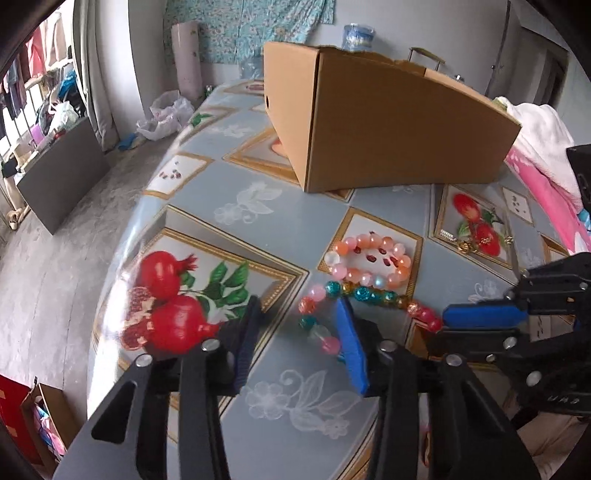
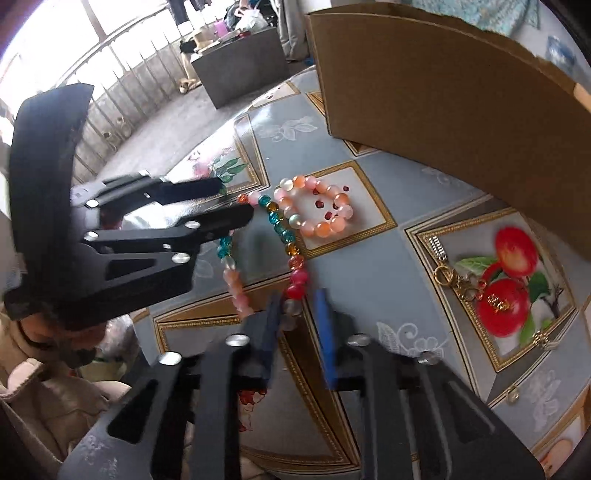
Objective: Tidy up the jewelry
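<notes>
Limp, light multicoloured glass-bead strand point(image 2: 291, 254): right tongs point(image 2: 297, 314) pinch its end beads, seemingly; left tongs point(image 1: 295, 332) half-open around beads.

Place: a lived-in home
Signs: clothes point(image 1: 14, 85) hanging by the window; fruit-print tablecloth point(image 1: 258, 221); floral curtain point(image 1: 240, 29)

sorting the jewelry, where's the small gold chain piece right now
In the right wrist view the small gold chain piece lies right of centre on the tablecloth's red pomegranate print, apart from the peach bead bracelet, below the brown cardboard box.
</notes>
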`<action>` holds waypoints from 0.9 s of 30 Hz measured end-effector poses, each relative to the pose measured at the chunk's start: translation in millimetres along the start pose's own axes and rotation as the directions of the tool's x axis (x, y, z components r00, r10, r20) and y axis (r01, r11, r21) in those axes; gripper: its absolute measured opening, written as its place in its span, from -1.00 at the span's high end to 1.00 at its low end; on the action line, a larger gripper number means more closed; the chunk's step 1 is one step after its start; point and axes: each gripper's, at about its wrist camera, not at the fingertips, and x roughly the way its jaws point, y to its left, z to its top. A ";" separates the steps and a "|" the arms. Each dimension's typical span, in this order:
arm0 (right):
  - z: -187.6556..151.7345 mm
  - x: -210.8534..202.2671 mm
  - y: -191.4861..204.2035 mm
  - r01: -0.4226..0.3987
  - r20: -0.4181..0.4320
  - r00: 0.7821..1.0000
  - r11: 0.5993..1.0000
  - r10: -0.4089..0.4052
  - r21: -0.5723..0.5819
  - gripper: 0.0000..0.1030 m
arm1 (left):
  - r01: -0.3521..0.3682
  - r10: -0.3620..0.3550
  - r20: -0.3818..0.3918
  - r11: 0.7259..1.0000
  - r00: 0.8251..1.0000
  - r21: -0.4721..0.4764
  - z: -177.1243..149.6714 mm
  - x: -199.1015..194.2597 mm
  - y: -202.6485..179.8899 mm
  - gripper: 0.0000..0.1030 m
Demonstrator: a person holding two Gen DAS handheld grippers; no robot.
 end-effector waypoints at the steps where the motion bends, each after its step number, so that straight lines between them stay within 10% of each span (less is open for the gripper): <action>1: -1.9 -0.6 -2.6 0.003 0.003 1.000 1.000 -0.003 0.005 0.85 | -0.005 0.005 -0.001 1.000 1.000 0.011 1.5 1.0 -2.1 0.31; 6: -9.3 -2.0 -12.5 0.018 0.021 1.000 1.000 -0.018 0.025 0.85 | 0.003 -0.003 -0.006 0.998 1.000 0.065 0.7 -0.1 -13.1 0.77; 27: -23.5 -19.7 -34.5 -0.016 0.089 0.996 0.997 0.009 0.080 0.43 | 0.062 -0.055 -0.097 0.995 0.994 0.076 -12.4 -11.5 -31.8 0.81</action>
